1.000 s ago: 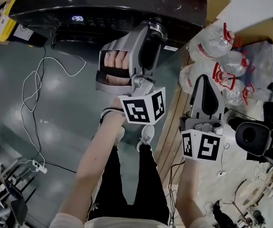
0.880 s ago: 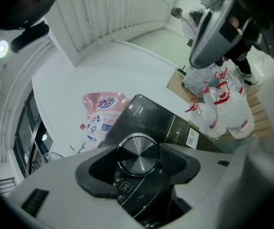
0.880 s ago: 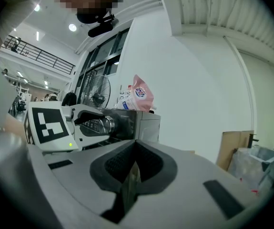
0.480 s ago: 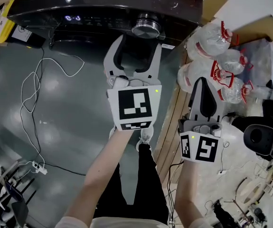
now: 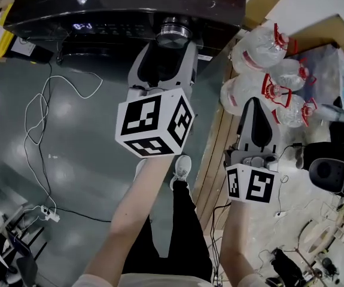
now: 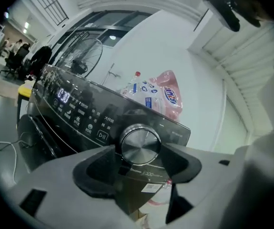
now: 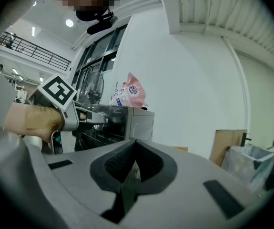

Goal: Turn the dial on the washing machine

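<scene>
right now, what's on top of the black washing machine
A pink and white printed plastic pouch stands on the black washing machine. Its base is hidden behind the control panel, so anything lying flat beside it cannot be seen.

Water bottles (image 5: 256,51) w/ red caps (image 5: 281,36) (piled at right), white cable (image 5: 45,109) on floor (image 5: 88,166), pink bag (image 6: 167,97).

Bright, even indoor light; ceiling lamps (image 7: 69,23) glare in the gripper views. Strong fisheye, dark vignetted corners. Glossy washing machine (image 5: 124,2) and floor (image 5: 70,148) show soft reflections.
</scene>
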### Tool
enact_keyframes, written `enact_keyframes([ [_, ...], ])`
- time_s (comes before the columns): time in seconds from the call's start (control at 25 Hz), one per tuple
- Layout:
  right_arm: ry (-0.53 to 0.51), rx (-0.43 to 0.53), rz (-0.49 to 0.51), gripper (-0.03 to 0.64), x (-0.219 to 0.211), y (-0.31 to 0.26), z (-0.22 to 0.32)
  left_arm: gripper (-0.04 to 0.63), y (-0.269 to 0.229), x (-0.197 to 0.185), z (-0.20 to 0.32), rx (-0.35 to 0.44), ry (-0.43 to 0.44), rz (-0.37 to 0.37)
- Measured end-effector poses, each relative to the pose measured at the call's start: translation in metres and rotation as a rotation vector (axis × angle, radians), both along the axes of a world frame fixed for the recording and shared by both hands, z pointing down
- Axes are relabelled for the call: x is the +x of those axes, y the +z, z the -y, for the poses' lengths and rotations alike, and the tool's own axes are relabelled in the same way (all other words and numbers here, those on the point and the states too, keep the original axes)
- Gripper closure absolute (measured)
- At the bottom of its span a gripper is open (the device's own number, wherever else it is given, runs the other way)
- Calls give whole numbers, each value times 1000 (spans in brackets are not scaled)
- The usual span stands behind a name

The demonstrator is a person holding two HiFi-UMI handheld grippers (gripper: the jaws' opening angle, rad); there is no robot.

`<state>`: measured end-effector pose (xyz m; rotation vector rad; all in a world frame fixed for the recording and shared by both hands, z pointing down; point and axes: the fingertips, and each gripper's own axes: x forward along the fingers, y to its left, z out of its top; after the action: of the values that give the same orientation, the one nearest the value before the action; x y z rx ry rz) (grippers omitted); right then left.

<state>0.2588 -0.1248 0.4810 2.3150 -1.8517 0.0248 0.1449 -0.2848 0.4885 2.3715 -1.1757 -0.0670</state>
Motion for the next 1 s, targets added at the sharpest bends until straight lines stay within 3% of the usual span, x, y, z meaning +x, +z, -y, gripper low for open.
enact_keyframes([
  [0.24,2,-21,3,614,0,7,-4,327,2,5,-1,-57,-5,-84],
  [0.4,-2,-25,3,614,0,9,-4,329,3,5,0,-30,8,-57],
  [0.8,17,-45,10,614,4,14,-12,330,1,7,-2,233,43,326],
  [1.0,13,-44,4,614,4,13,-12,330,1,8,-2,335,61,464],
])
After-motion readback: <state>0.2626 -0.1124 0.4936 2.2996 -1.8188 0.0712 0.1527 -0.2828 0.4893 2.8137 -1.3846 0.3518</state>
